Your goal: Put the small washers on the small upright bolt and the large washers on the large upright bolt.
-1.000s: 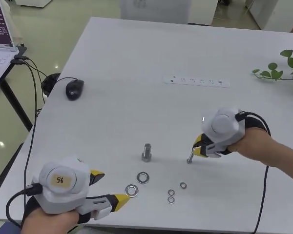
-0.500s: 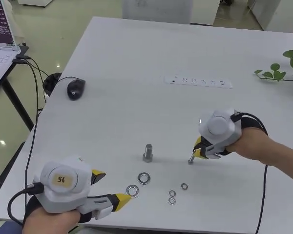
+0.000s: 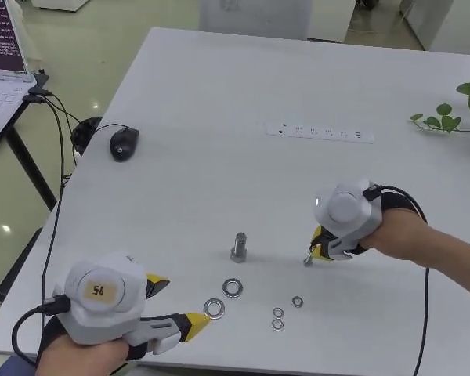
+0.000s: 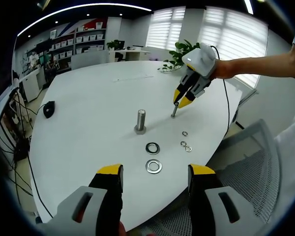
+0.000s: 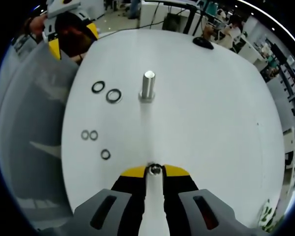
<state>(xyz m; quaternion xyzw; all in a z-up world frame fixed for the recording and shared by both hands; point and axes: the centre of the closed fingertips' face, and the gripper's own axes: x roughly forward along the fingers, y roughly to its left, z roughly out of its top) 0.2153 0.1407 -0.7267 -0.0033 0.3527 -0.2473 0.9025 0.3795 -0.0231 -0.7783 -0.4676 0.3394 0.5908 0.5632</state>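
The large bolt (image 3: 239, 247) (image 4: 140, 121) (image 5: 147, 86) stands upright on the white table (image 3: 219, 117). In front of it lie two large washers (image 3: 233, 287) (image 4: 153, 147) (image 5: 113, 95), flat and side by side. Three small washers (image 3: 278, 312) (image 4: 185, 133) (image 5: 105, 154) lie to their right. My right gripper (image 3: 319, 245) (image 4: 183, 97) (image 5: 155, 172) is shut on the small bolt (image 3: 307, 258) (image 4: 174, 111), whose foot rests on the table. My left gripper (image 3: 175, 303) (image 4: 156, 171) is open near the front edge, just short of the nearer large washer (image 3: 214, 309) (image 4: 154, 166).
A white power strip (image 3: 319, 132) lies across the far middle. A black mouse (image 3: 124, 144) with its cable sits at the left edge, a laptop (image 3: 0, 86) beyond it. Plant leaves (image 3: 454, 117) reach in at the far right.
The right gripper's body has leaned slightly left over the small bolt. The left gripper and the washers stay where they were; the view has shifted a little.
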